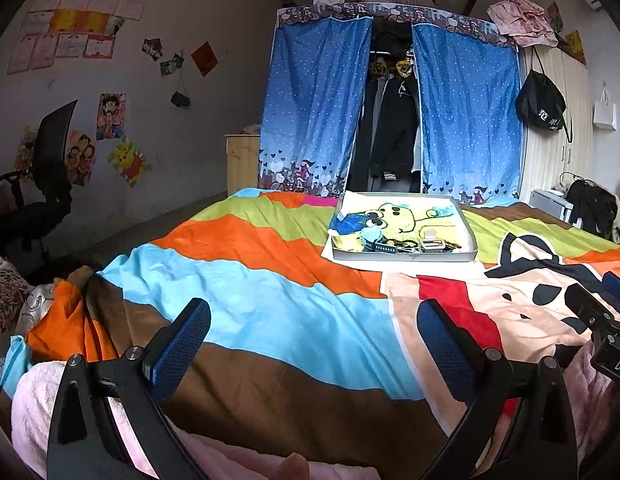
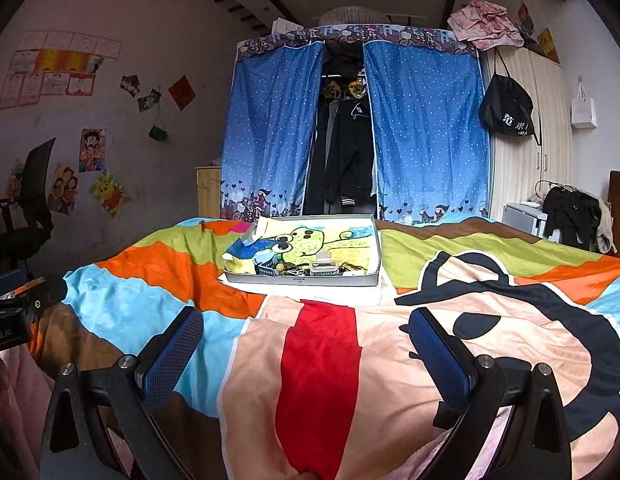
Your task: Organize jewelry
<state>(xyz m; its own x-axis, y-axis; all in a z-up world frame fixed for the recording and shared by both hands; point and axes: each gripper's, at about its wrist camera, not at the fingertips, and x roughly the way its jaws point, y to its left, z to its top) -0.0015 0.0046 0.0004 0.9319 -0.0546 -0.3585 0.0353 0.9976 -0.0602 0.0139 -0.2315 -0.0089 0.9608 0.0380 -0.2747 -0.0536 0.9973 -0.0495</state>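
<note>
On the bed point(image 1: 238, 288), a shallow tray point(image 1: 406, 257) keeps the jewelry point(image 1: 406, 245) heaped along its near edge, so the pieces stay contained on the soft cover. Both tongs, left point(image 1: 314, 344) and right point(image 2: 306, 354), hover spread and empty, well short of it.

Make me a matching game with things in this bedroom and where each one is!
Things:
1. tray of jewelry
2. black bag
3. pink cloth
4. black chair

Places:
A. on top of the wardrobe
B. by the left wall
C. on the striped bedspread
D. hanging on the wardrobe front

Both pairs of tongs, left and right, are open and empty.

Pairs: 1-C, 2-D, 3-A, 4-B
</note>
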